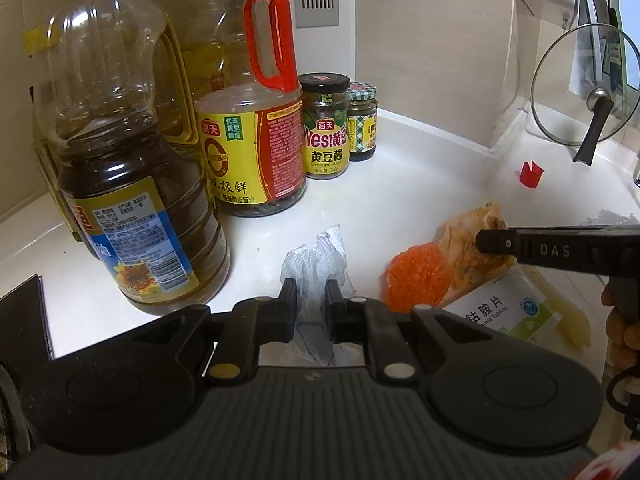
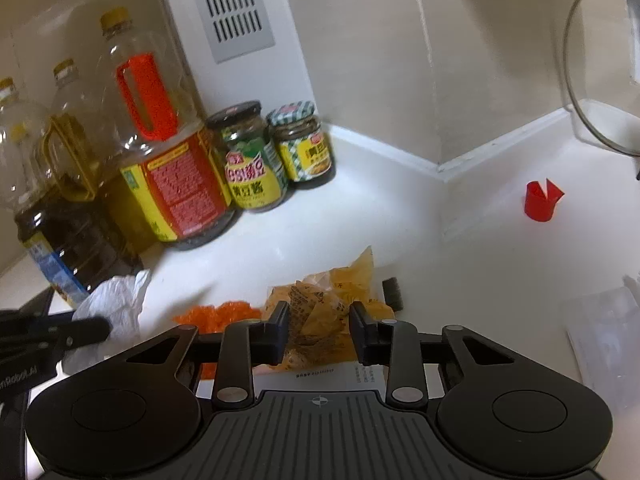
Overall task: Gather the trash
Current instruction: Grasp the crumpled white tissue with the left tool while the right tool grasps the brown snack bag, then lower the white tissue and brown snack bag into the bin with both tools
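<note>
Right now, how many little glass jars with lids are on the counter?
2. The black-lidded jar stands beside the red-handled bottle; the checkered-lid jar stands just right of it, near the wall corner. More could hide behind the big bottles.

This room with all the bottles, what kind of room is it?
Most likely a home kitchen. On the white countertop stand big cooking oil bottles and sauce jars, and a glass pot lid leans against the wall in the corner.
</note>
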Demonstrator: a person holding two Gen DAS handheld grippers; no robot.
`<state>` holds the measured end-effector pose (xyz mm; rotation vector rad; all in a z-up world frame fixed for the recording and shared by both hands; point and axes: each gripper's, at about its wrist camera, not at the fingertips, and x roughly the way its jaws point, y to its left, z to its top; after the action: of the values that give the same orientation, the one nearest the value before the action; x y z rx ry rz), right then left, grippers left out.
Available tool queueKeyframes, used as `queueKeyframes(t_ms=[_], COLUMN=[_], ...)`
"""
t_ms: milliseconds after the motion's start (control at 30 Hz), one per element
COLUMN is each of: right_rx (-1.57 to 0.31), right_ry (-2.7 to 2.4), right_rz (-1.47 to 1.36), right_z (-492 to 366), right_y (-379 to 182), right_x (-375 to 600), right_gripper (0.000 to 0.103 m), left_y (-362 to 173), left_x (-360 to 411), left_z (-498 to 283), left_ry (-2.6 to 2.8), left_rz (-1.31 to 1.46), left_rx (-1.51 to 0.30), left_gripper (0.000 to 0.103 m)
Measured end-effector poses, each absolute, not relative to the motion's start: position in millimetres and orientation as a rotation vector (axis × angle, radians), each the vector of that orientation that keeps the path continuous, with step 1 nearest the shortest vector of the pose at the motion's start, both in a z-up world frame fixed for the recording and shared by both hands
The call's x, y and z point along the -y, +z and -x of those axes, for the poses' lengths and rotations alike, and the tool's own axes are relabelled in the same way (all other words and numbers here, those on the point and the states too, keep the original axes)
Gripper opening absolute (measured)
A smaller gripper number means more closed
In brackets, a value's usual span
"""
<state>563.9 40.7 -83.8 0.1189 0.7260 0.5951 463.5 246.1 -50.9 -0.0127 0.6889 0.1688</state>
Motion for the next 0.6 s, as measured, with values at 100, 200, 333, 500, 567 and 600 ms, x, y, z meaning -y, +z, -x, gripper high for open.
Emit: queueKeyframes(t_ms=[100, 200, 333, 500, 567, 600], right_rx=[-0.695, -0.659, -0.613, -0.570, -0.562, -0.558], right_ry=[0.599, 0.610, 0.620, 0.643, 0.652, 0.655], right_rz=[-0.141, -0.160, -0.177, -0.190, -0.197, -0.202], right_z=[-563.2, -559.1, -548.5, -528.4, -518.7, -513.6], right_y=[-79.9, -72.3, -57.0, -35.4, -28.8, -26.4], right_x=[-36.5, -30.9, -18.9, 1.6, 12.0, 17.8], right_gripper=[0.026, 0.026, 0.026, 0.026, 0.026, 0.026], left_y=[-48.6, -45.6, -40.1, -30.1, -26.1, -24.2], left_x=[-245.6, -244.7, -240.2, -227.9, -221.1, -217.4], left_z=[-460.0, -456.0, -447.8, -430.5, -422.9, -419.0], left_ry=[0.176, 0.187, 0.195, 0.192, 0.188, 0.188], left_rz=[0.018, 0.026, 0.029, 0.034, 0.038, 0.041], left_rx=[-0.686, -0.686, -0.680, -0.660, -0.658, -0.657], left_gripper=[0.013, 0.013, 0.013, 0.013, 0.013, 0.013])
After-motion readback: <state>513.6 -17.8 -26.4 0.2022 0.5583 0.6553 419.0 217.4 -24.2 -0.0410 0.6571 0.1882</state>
